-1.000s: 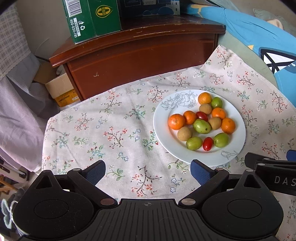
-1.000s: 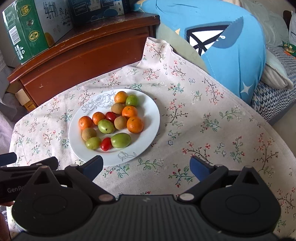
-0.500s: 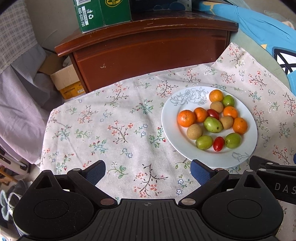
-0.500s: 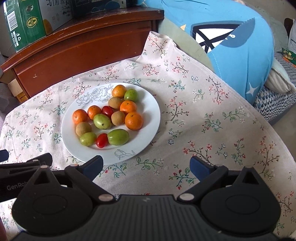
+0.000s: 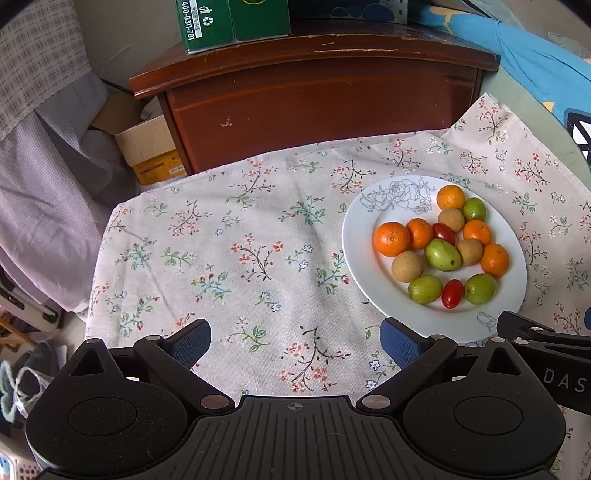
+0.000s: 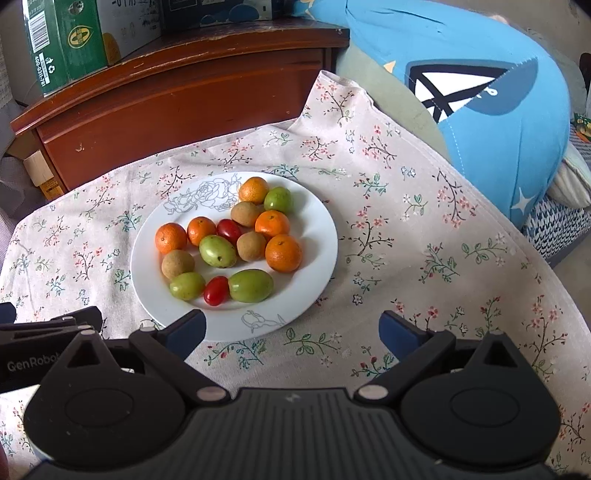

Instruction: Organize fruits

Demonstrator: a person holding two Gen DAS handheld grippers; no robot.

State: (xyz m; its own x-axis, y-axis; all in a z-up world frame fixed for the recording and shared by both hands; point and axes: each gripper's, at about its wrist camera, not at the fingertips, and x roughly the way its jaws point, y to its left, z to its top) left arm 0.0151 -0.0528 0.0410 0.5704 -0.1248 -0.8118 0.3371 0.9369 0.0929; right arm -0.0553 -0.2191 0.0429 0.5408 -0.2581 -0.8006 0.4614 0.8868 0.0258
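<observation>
Fingers on both grippers are wide apart and hold nothing.
Left gripper [image 5: 295, 338] and right gripper [image 6: 291, 330] hang over the flowery cloth [image 5: 236, 258]; the white plate [image 6: 317, 221] holds oranges [image 6: 283, 253], green fruits [image 6: 250, 285] and small tomatoes [image 6: 216, 290].

In your left wrist view, the plate [image 5: 354, 236] is sitting at the right of the frame on the cloth [image 5: 229, 236], with the fruits [image 5: 443, 243] lying clustered in it. The cabinet [image 5: 317, 96] is standing behind the cloth across the upper middle, a carton [image 5: 229, 22] is resting on its top at the upper edge, and a cardboard box [image 5: 147, 147] is sitting to its left. In your right wrist view, the plate [image 6: 317, 229] is lying left of centre, and a cushion [image 6: 498, 103] is filling the upper right behind the cloth [image 6: 406, 229].
</observation>
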